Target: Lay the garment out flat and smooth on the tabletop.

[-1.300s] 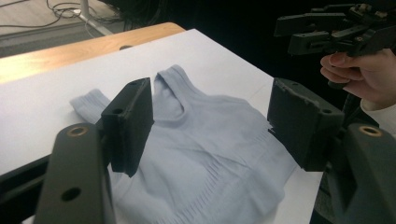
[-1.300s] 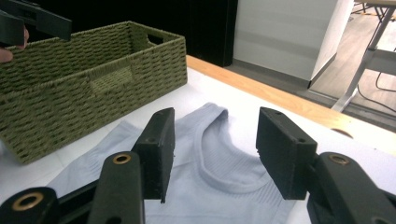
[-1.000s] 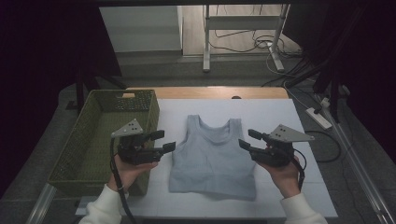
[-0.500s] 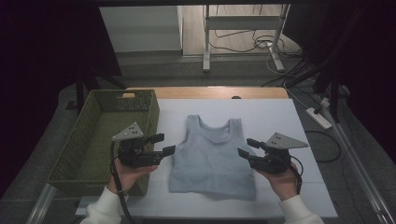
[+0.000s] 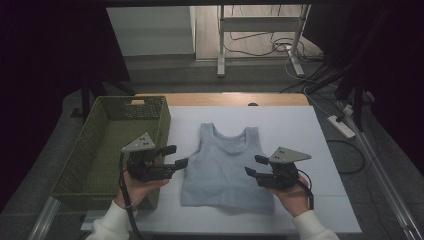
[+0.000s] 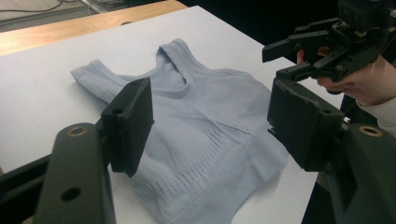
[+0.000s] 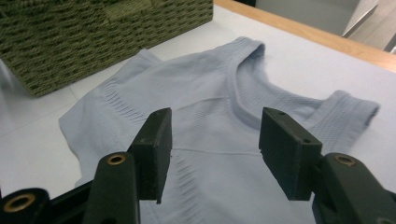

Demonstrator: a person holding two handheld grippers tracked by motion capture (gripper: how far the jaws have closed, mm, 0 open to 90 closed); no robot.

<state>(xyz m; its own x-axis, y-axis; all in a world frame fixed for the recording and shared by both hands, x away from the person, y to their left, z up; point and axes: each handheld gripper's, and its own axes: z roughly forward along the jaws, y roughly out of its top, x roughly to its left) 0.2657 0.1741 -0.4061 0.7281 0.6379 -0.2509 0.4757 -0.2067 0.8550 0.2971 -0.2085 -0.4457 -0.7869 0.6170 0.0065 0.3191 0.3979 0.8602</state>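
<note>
In the high view, two white-sleeved forearms enter at the bottom of the frame, each hand holding a gripper. The left gripper (image 5: 176,157) sits lower left of centre, its jaws spread and pointing right toward the garment, with nothing between them. The right gripper (image 5: 253,165) sits lower right of centre, its jaws aimed left at the garment's right edge; they have just been opening a little and stand apart with no cloth pinched between them. Whether either gripper's tips brush the fabric cannot be told from above.

Between the two grippers, at the centre of the frame, a pale blue tank top (image 5: 221,167) lies flat on the white table (image 5: 300,130), hem toward the bottom of the frame, straps and neckline toward the top. In the left gripper view the tank top (image 6: 205,135) fills the middle, seen between the two black jaws, which hover clear of it; the right gripper (image 6: 292,58) and the hand that holds it show in the upper right. In the right gripper view the tank top (image 7: 219,130) spreads below and beyond the parted jaws, its ribbed neckline above centre.

To the left of the garment, a green woven basket (image 5: 97,125) stands at the table's left edge, just beside the left gripper; its wall (image 7: 93,42) crosses the upper left of the right gripper view.

Farther up, a wooden table edge (image 5: 230,98) runs across the frame, and beyond it a floor with a metal stand (image 5: 220,45) and cables (image 5: 280,47).
</note>
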